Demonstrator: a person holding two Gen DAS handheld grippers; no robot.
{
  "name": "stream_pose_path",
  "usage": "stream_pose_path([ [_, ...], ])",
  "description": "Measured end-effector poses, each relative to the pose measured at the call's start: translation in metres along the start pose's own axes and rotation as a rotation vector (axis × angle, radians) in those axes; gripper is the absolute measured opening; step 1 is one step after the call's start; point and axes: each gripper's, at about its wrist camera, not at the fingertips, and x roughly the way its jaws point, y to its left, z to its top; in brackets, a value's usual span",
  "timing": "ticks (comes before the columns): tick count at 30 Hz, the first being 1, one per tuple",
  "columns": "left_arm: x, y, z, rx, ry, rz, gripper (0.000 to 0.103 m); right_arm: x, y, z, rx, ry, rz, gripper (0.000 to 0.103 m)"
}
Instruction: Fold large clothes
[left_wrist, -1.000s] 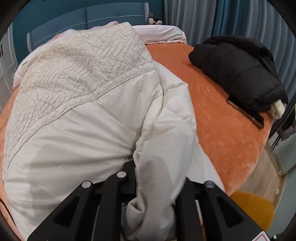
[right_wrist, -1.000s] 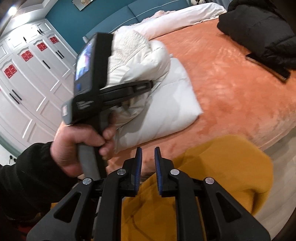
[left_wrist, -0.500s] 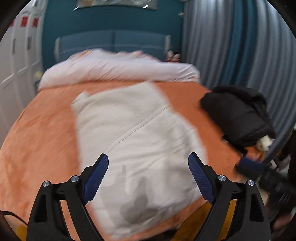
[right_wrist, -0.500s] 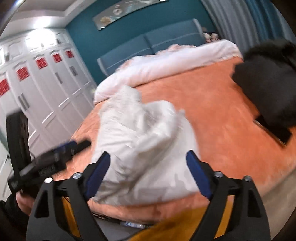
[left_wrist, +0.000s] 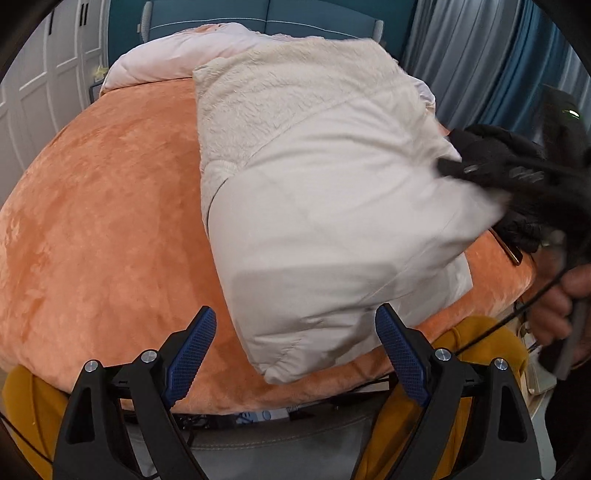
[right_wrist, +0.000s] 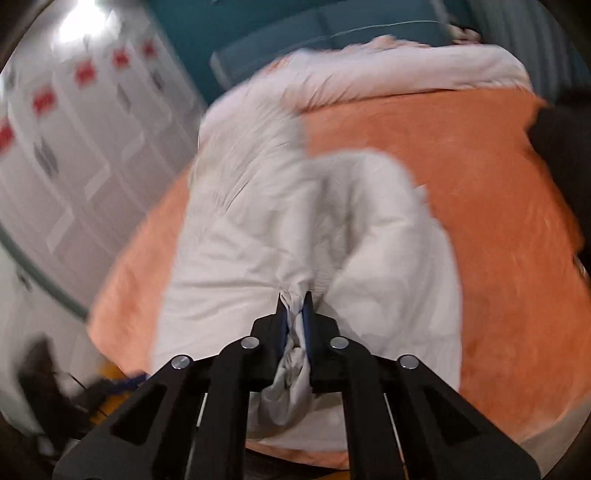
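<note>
Right tongs (right_wrist: 294, 314) pinching white jacket (right_wrist: 295, 221), no legible writing

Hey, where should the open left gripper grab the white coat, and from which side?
Take the coat's near bottom corner, coming in from the bed's foot edge. That corner tapers to a thin flap hanging toward the left gripper, whose fingers stand open. The right gripper is shut on the other side.
</note>
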Motion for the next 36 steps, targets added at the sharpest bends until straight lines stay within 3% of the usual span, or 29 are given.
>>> stream_pose_path([
  [4, -0.012, -0.004, 0.007, -0.010, -0.041, -0.068, 0.086, -0.045, -0.045, -0.020, 0.157, -0.101, -0.034, 0.003],
  [9, -0.024, -0.012, 0.025, -0.009, -0.102, -0.112, 0.085, -0.019, -0.109, -0.078, 0.291, 0.060, -0.105, 0.005],
  [13, -0.010, -0.012, 0.044, -0.027, -0.096, -0.076, 0.085, -0.002, -0.106, -0.083, 0.225, 0.118, -0.173, 0.009],
  [16, -0.011, -0.019, 0.065, -0.022, -0.128, -0.063, 0.085, -0.015, -0.091, -0.071, 0.180, 0.091, -0.178, 0.017],
  [19, -0.004, -0.027, 0.083, 0.020, -0.154, -0.032, 0.085, -0.048, -0.081, -0.053, 0.166, -0.010, -0.140, 0.028],
  [22, 0.011, -0.026, 0.105, -0.003, -0.147, -0.013, 0.085, -0.066, -0.071, -0.023, 0.132, -0.093, -0.132, 0.039],
  [24, 0.020, -0.023, 0.120, -0.034, -0.139, -0.019, 0.085, -0.070, -0.067, -0.003, 0.117, -0.124, -0.115, 0.056],
  [26, 0.027, -0.021, 0.131, -0.061, -0.137, -0.007, 0.085, -0.064, -0.067, 0.019, 0.102, -0.134, -0.091, 0.065],
  [30, 0.031, -0.022, 0.144, -0.084, -0.152, 0.009, 0.085, -0.022, -0.060, 0.064, 0.085, -0.101, -0.082, 0.068],
  [32, 0.033, -0.022, 0.148, -0.093, -0.152, 0.016, 0.085, -0.003, -0.059, 0.075, 0.131, -0.077, -0.052, 0.068],
  [33, 0.034, -0.022, 0.150, -0.093, -0.151, 0.022, 0.085, 0.009, -0.061, 0.079, 0.153, -0.063, -0.030, 0.047],
  [34, 0.036, -0.022, 0.151, -0.093, -0.149, 0.026, 0.085, 0.019, -0.064, 0.080, 0.165, -0.054, -0.025, 0.034],
  [35, 0.039, -0.022, 0.152, -0.094, -0.146, 0.033, 0.085, 0.023, -0.066, 0.080, 0.169, -0.051, -0.019, 0.022],
  [36, 0.042, -0.021, 0.153, -0.095, -0.141, 0.038, 0.085, 0.023, -0.069, 0.078, 0.178, -0.069, -0.019, 0.017],
])
